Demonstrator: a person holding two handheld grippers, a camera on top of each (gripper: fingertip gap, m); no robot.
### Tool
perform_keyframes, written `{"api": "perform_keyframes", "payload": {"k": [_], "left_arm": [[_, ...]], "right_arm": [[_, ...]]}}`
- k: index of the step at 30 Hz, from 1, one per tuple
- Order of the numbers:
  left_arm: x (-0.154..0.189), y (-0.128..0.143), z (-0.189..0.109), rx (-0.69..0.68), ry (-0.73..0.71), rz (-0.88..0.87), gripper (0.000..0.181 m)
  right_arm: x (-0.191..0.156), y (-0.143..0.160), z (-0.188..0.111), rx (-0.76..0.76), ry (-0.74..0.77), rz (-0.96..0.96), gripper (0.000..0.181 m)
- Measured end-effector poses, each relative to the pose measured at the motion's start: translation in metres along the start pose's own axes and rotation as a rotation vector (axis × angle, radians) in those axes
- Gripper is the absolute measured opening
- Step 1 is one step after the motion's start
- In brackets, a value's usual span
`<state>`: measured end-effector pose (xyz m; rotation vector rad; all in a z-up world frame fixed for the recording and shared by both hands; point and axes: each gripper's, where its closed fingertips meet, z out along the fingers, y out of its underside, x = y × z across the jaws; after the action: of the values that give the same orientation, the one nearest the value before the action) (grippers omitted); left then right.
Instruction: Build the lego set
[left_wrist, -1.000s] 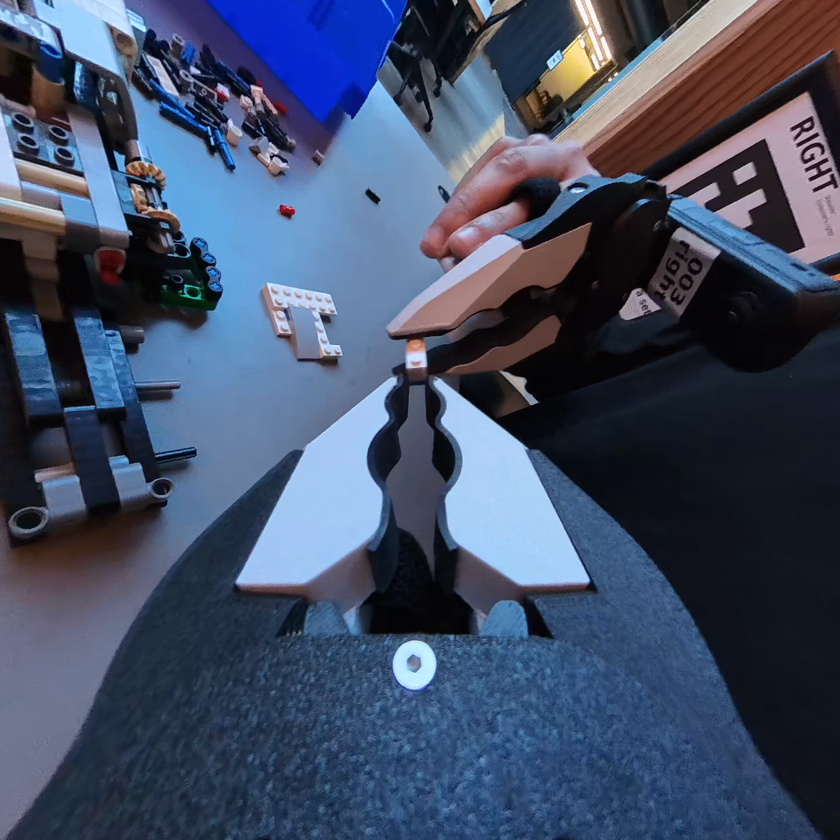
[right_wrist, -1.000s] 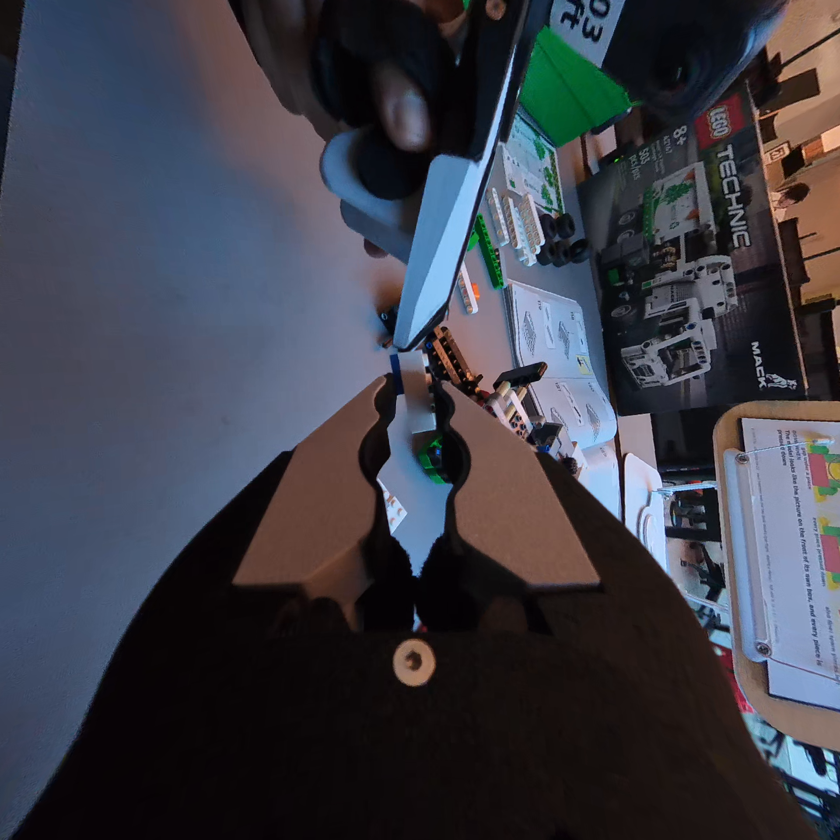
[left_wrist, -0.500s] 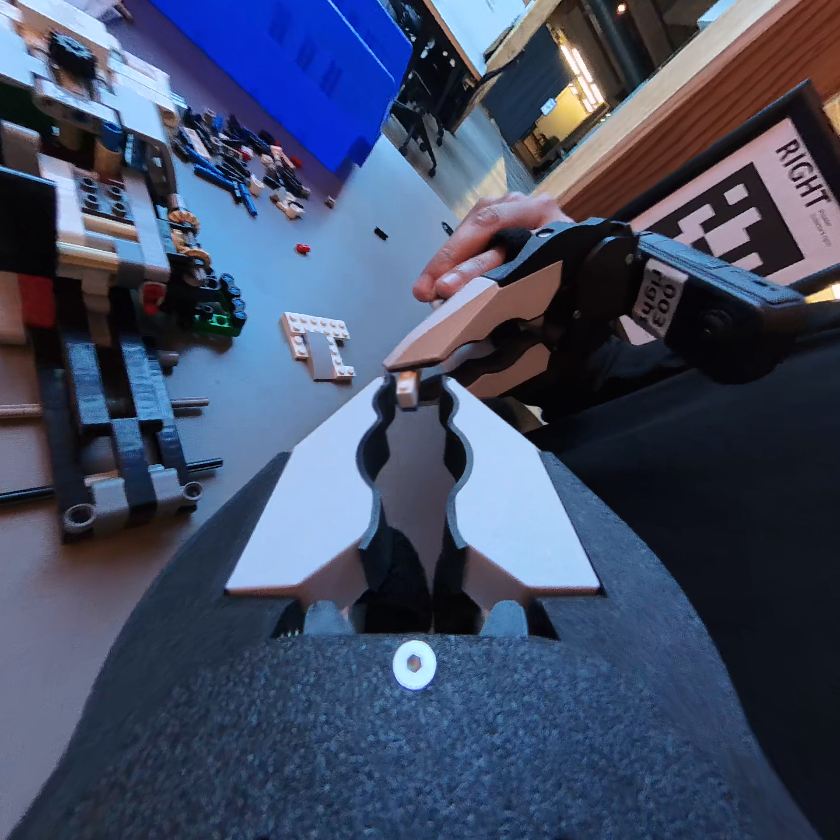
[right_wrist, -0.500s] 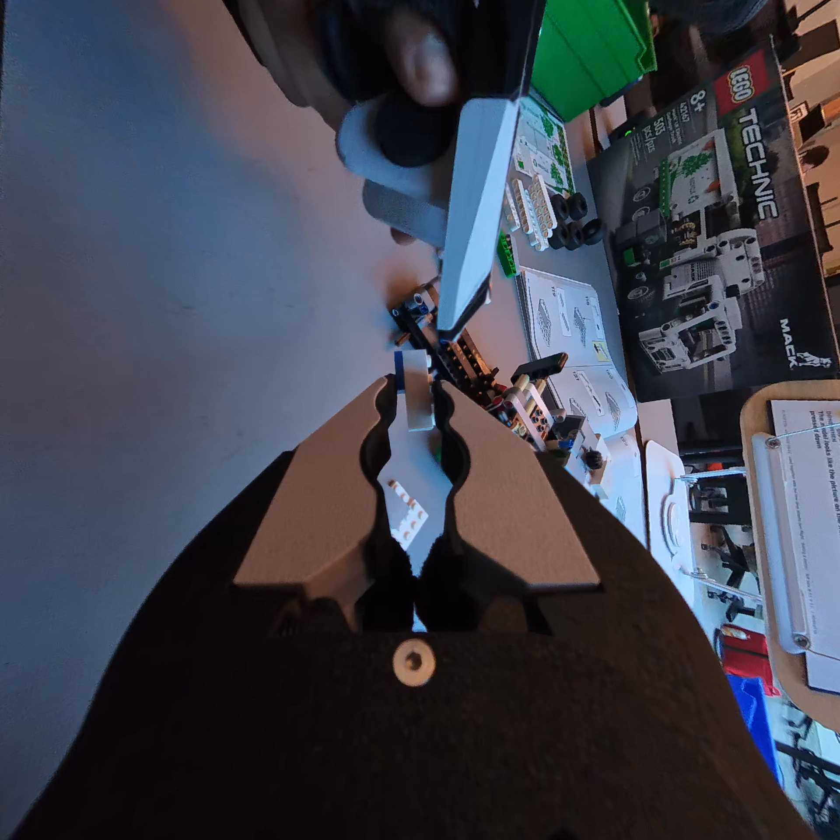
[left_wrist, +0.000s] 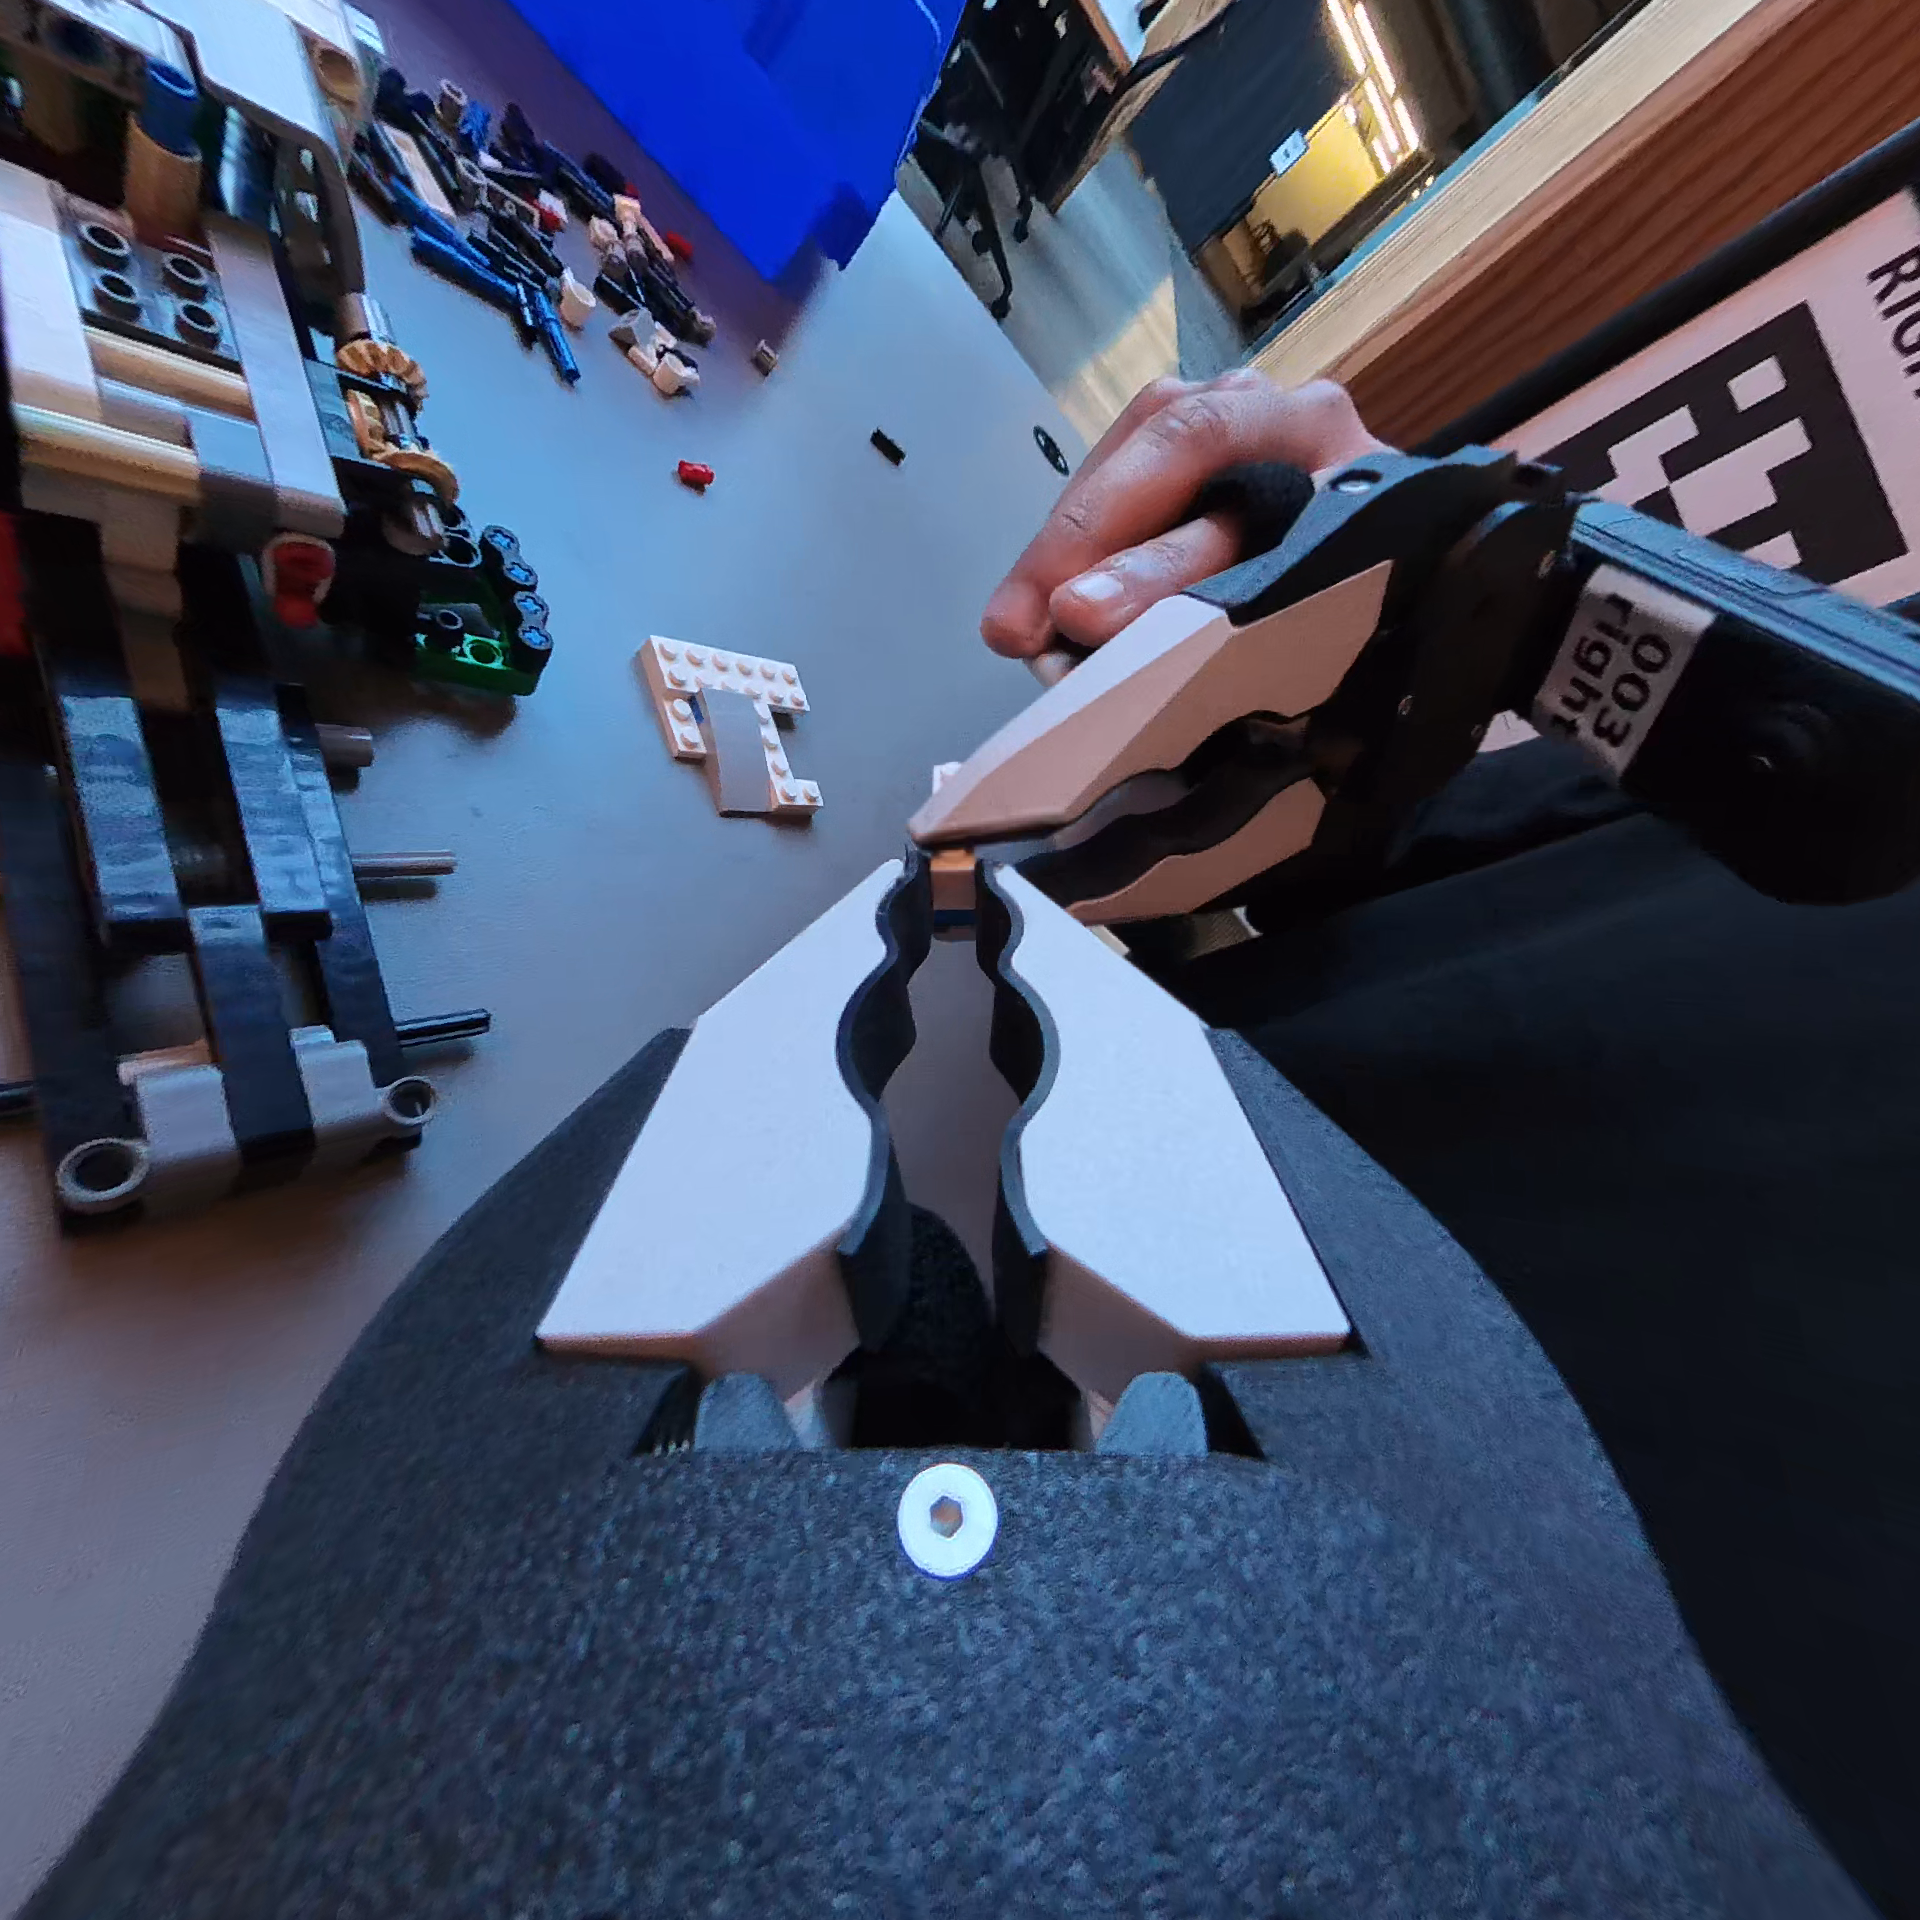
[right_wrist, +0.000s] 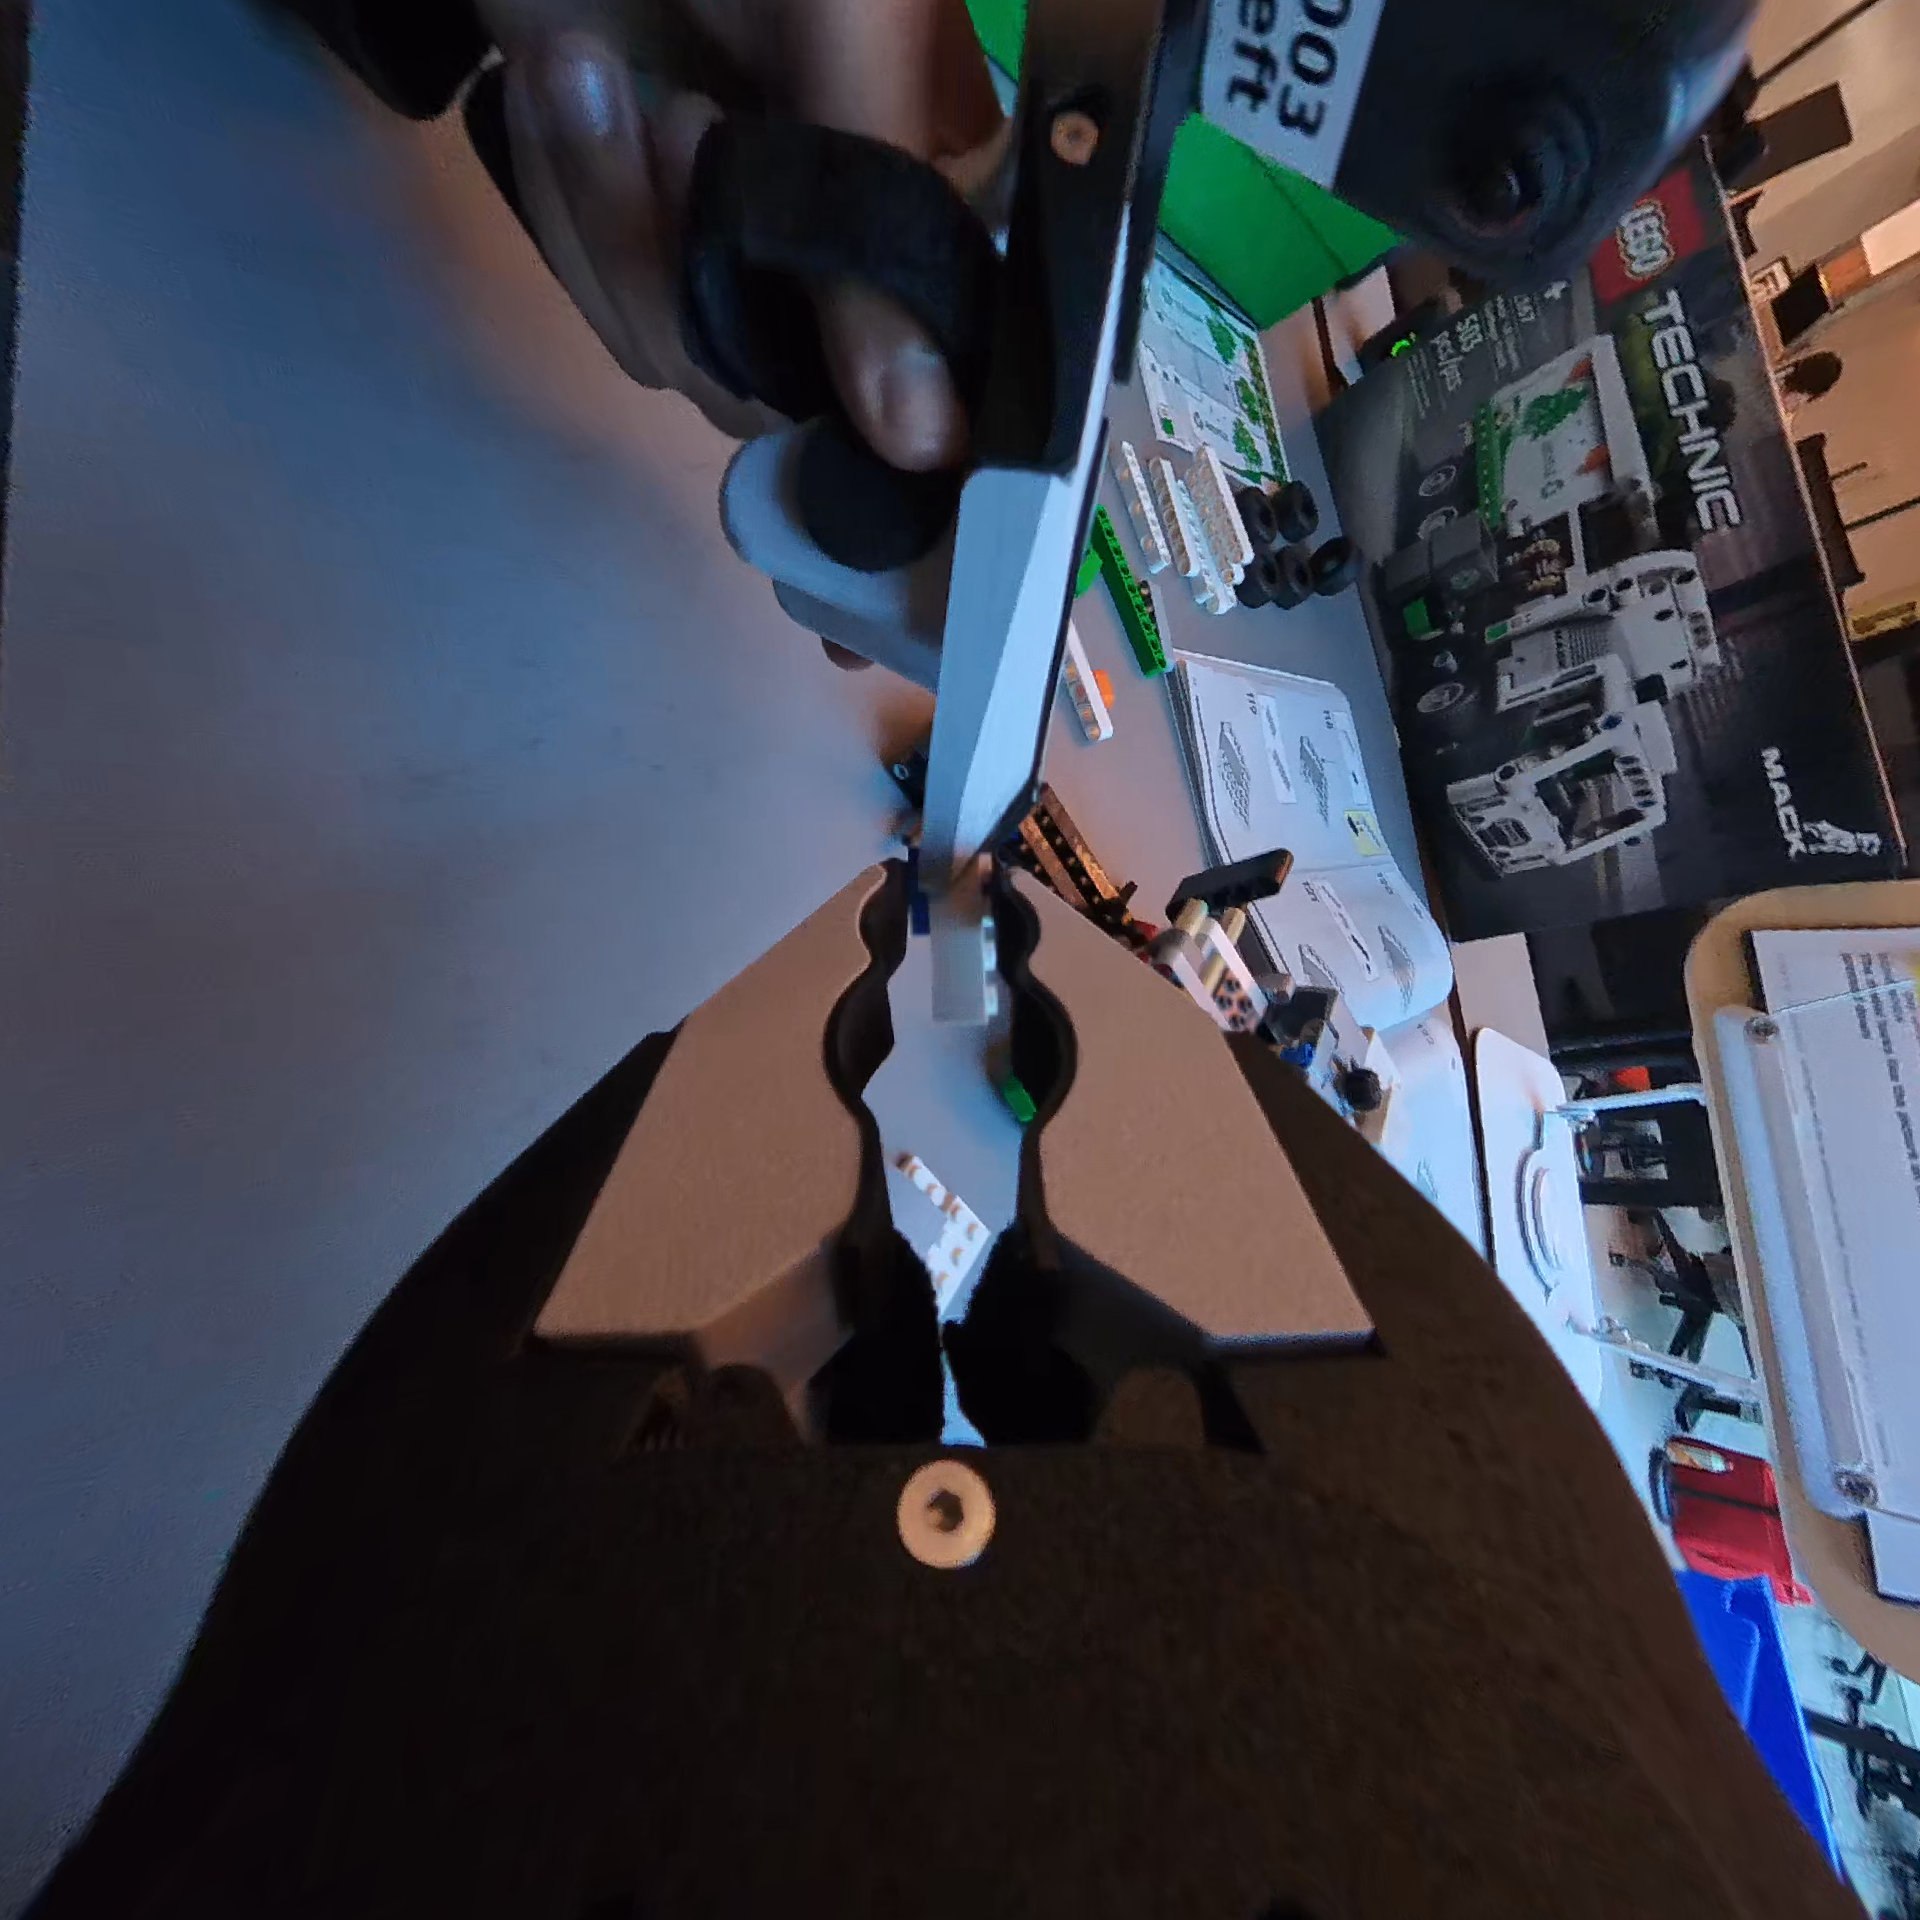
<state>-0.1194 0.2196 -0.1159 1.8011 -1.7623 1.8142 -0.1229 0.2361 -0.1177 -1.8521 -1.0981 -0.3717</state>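
A small white lego piece with a blue part (left_wrist: 951, 891) is pinched between both grippers above the table; it also shows in the right wrist view (right_wrist: 961, 961). My left gripper (left_wrist: 951, 883) is shut on it from below. My right gripper (left_wrist: 966, 847) comes in from the right and its tips close on the same piece. In the right wrist view my right gripper (right_wrist: 945, 883) holds the piece, and the left gripper (right_wrist: 961, 847) reaches down onto it from above, seen edge-on. The half-built truck chassis (left_wrist: 156, 540) lies at the left.
A white U-shaped plate (left_wrist: 732, 727) lies on the grey table (left_wrist: 623, 935) just beyond the grippers. Loose small parts (left_wrist: 540, 239) and a blue bin (left_wrist: 748, 104) are farther back. The instruction booklet (right_wrist: 1299, 831), set box (right_wrist: 1610, 571), white beams (right_wrist: 1184, 530) and black wheels (right_wrist: 1294, 561) are at the right.
Half a second ago my left gripper's fingers stood wider apart around the piece; now they are shut on it. The two grippers have stayed tip to tip while both views shifted a little.
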Motion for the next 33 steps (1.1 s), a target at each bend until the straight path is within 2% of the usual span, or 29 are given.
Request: {"api": "perform_keyframes", "payload": {"k": [3, 10, 15, 17, 20, 25, 28, 30, 33], "left_arm": [[-0.003, 0.0, 0.001, -0.005, -0.032, 0.015, 0.007], [0.001, 0.003, -0.001, -0.004, 0.0, 0.037, 0.007], [-0.012, 0.0, -0.003, 0.038, -0.105, 0.124, 0.007], [-0.025, -0.002, -0.01, 0.06, -0.214, 0.197, 0.007], [-0.043, 0.002, -0.025, 0.105, -0.362, 0.271, 0.007], [-0.049, 0.008, -0.041, 0.207, -0.463, 0.252, 0.007], [-0.049, 0.005, -0.047, 0.247, -0.503, 0.257, 0.007], [-0.052, 0.009, -0.046, 0.203, -0.513, 0.231, 0.007], [-0.053, 0.009, -0.042, 0.193, -0.519, 0.241, 0.007]], "right_arm": [[0.0, 0.001, 0.004, -0.019, -0.003, 0.001, 0.014], [-0.003, -0.003, 0.001, 0.019, 0.011, -0.06, 0.014], [0.001, 0.004, 0.01, 0.029, 0.029, 0.055, 0.015], [0.01, 0.013, 0.007, 0.028, 0.065, 0.148, 0.021], [0.028, 0.033, -0.009, 0.086, 0.118, 0.449, 0.02], [0.05, 0.071, -0.042, 0.241, 0.176, 0.927, 0.018], [0.052, 0.089, -0.047, 0.231, 0.197, 0.991, 0.019], [0.052, 0.098, -0.046, 0.206, 0.232, 0.979, 0.019], [0.048, 0.1, -0.042, 0.192, 0.203, 1.004, 0.019]]}}
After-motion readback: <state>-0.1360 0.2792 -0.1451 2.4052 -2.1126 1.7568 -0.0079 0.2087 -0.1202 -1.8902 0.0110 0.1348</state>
